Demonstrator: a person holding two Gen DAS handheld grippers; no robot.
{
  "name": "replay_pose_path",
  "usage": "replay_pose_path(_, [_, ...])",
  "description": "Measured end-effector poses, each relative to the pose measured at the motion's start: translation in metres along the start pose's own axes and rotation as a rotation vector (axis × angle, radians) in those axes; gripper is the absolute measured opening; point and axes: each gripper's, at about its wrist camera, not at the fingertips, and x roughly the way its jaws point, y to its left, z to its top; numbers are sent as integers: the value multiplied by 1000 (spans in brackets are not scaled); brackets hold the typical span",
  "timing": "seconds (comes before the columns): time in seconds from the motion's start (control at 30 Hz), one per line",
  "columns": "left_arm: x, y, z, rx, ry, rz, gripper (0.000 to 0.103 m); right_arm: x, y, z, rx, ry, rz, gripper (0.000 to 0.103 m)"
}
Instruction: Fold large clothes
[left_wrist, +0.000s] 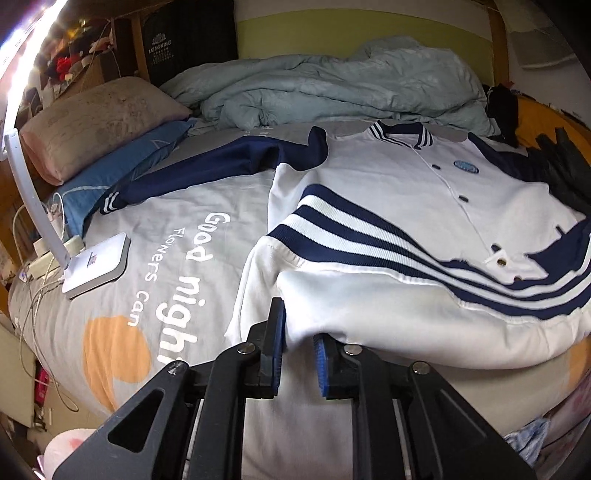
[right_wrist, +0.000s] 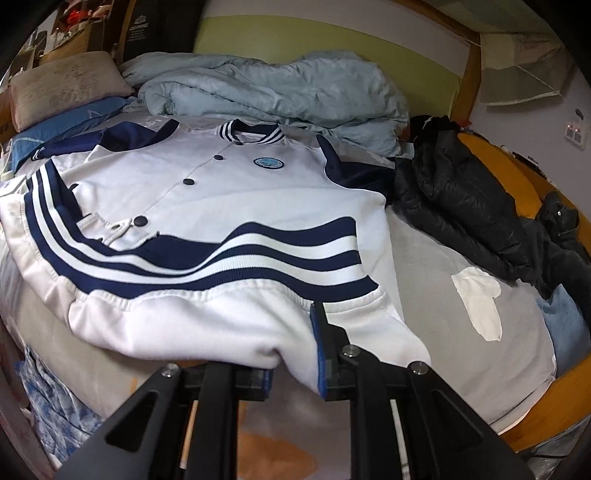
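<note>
Both grippers hold the near edge of a jacket spread on a bed.

Left wrist view: the left gripper (left_wrist: 299, 354) is clenched on the white fabric of the jacket (left_wrist: 406, 192), which lies front up on the grey sheet (left_wrist: 177, 206), hem folded up onto its chest, one navy sleeve (left_wrist: 207, 166) stretched toward the pillow (left_wrist: 99, 122); a lamp (left_wrist: 96, 264) stands beside it.
Right wrist view: the right gripper (right_wrist: 295, 347) grasps the jacket (right_wrist: 229, 192) at its near white edge; a black coat (right_wrist: 461, 206) lies just beside it, a quilt (right_wrist: 273, 88) behind.
</note>
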Motion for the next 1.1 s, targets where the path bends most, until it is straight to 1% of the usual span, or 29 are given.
replay_pose_path(0.1, [3, 6, 26, -1, 10, -38, 15, -3, -2, 14, -15, 0, -12, 17])
replay_pose_path(0.2, [7, 10, 62, 6, 6, -70, 15, -4, -4, 36, -36, -12, -22, 18])
replay_pose_path(0.23, [11, 12, 72, -1, 10, -72, 15, 0, -5, 49, -40, -13, -32, 18])
replay_pose_path(0.27, [17, 13, 83, -10, 21, -71, 15, 2, -6, 55, -37, -13, -35, 18])
replay_pose_path(0.33, [31, 12, 97, -9, 29, -58, 15, 16, -11, 75, -21, -21, -33, 18])
replay_pose_path(0.4, [50, 10, 107, -4, 41, -33, 15, 32, -15, 89, -13, -31, -31, 18])
replay_pose_path(0.47, [68, 11, 114, -14, 53, -24, 15, 52, -16, 99, -29, -36, -36, 18])
replay_pose_path(0.5, [77, 11, 118, -16, 55, -11, 13, 62, -16, 103, -37, -31, -44, 18])
replay_pose_path(0.53, [85, 10, 120, -14, 53, 10, 13, 74, -15, 106, -39, -18, -48, 18])
replay_pose_path(0.57, [93, 10, 123, -12, 60, 5, 13, 84, -16, 108, -37, -4, -49, 18])
replay_pose_path(0.67, [119, 7, 125, -5, 87, -3, 13, 112, -18, 110, -11, 39, -17, 18])
replay_pose_path(0.73, [130, 3, 123, 22, 71, 10, 13, 125, -19, 110, 5, 45, 13, 20])
replay_pose_path(0.77, [133, 1, 123, 35, 45, 7, 13, 129, -19, 108, 3, 30, 11, 25])
replay_pose_path(0.8, [134, 1, 122, 44, 14, -1, 15, 130, -20, 108, 1, 17, 7, 32])
replay_pose_path(0.83, [134, 2, 121, 50, -7, -5, 15, 129, -22, 106, 2, 4, 13, 33])
replay_pose_path(0.93, [129, 10, 119, 21, -32, -45, 18, 123, -31, 104, 41, -16, 61, 46])
replay_pose_path(0.97, [125, 13, 118, 6, -41, -57, 21, 117, -35, 103, 64, -30, 74, 55])
replay_pose_path(1.0, [121, 15, 119, -3, -50, -62, 26, 110, -40, 103, 87, -52, 77, 70])
replay_pose_path(1.03, [116, 18, 118, -12, -64, -62, 31, 103, -44, 102, 113, -80, 55, 78])
replay_pose_path(1.07, [111, 19, 118, -20, -76, -57, 43, 97, -48, 102, 132, -106, 32, 87])
replay_pose_path(1.1, [105, 21, 117, -29, -91, -46, 57, 90, -53, 101, 152, -129, 12, 90])
